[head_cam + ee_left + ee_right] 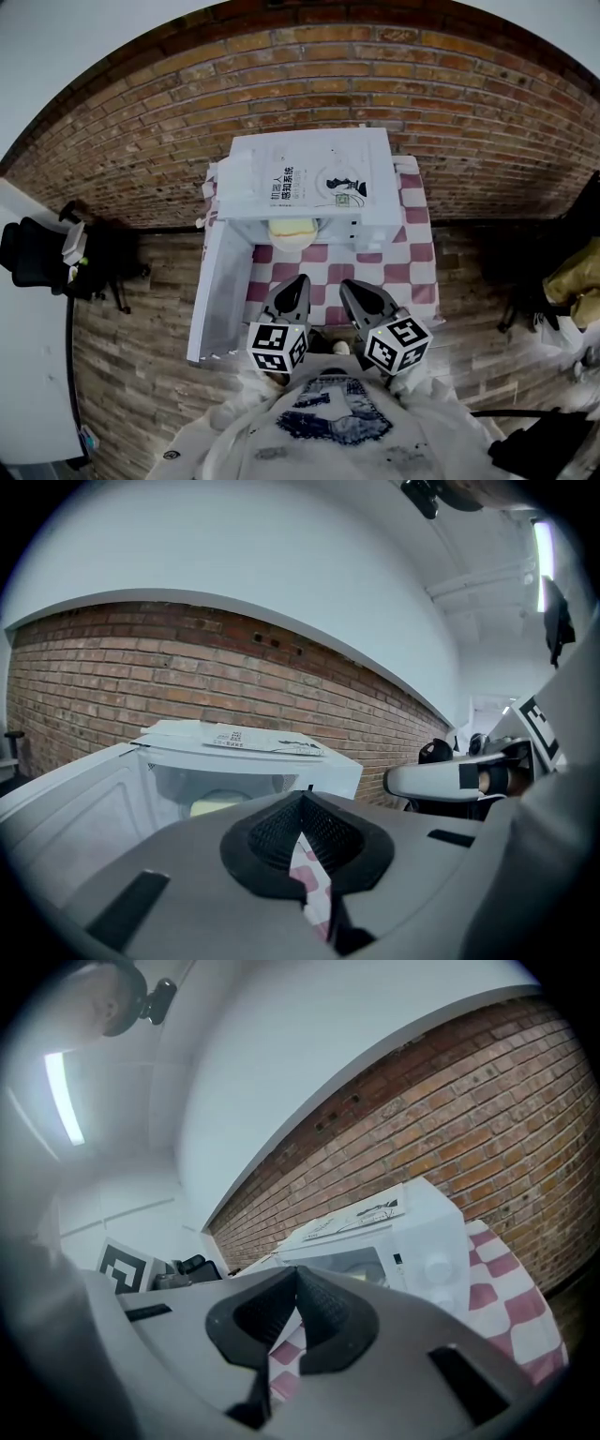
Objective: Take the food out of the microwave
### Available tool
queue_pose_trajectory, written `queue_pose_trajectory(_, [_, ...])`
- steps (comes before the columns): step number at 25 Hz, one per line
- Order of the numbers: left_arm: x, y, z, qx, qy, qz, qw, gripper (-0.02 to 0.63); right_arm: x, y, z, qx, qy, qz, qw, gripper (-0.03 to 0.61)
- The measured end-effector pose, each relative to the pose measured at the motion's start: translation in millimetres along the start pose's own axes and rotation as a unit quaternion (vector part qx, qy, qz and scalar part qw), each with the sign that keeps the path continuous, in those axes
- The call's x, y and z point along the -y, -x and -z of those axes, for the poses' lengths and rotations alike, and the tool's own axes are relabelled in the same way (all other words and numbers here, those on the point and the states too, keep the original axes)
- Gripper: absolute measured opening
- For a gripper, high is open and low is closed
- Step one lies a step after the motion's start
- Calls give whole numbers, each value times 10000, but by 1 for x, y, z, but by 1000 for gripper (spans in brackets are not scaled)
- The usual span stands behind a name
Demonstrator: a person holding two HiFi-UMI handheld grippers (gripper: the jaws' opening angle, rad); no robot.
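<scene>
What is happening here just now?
A person holds a gripper in each hand in front of a white microwave that stands on a pink checked cloth. Its door is open to the left, and pale yellow food sits inside. The left gripper and the right gripper are both shut, empty and short of the food.

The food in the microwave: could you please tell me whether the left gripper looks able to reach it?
Probably yes: the door stands open, and nothing lies between the left gripper and the food at the cavity's front. Its jaws are shut, so they must open first.
</scene>
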State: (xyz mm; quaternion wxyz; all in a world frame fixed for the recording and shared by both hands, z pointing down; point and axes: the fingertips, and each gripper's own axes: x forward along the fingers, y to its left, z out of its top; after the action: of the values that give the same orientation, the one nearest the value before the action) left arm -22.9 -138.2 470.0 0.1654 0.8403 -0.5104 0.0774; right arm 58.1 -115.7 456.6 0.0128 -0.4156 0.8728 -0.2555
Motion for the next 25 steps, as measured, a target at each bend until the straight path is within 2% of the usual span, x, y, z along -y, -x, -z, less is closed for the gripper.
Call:
queue_pose_trajectory(12, [2,-16,11,-58,379,29,9993,8,18,2,2,-198,-64,-5,9998,14])
queue_pose_trajectory(25, [-28,-32,15,-136,787,-59,9968,8,27,-11,-1,-166,-149,88,9997,14])
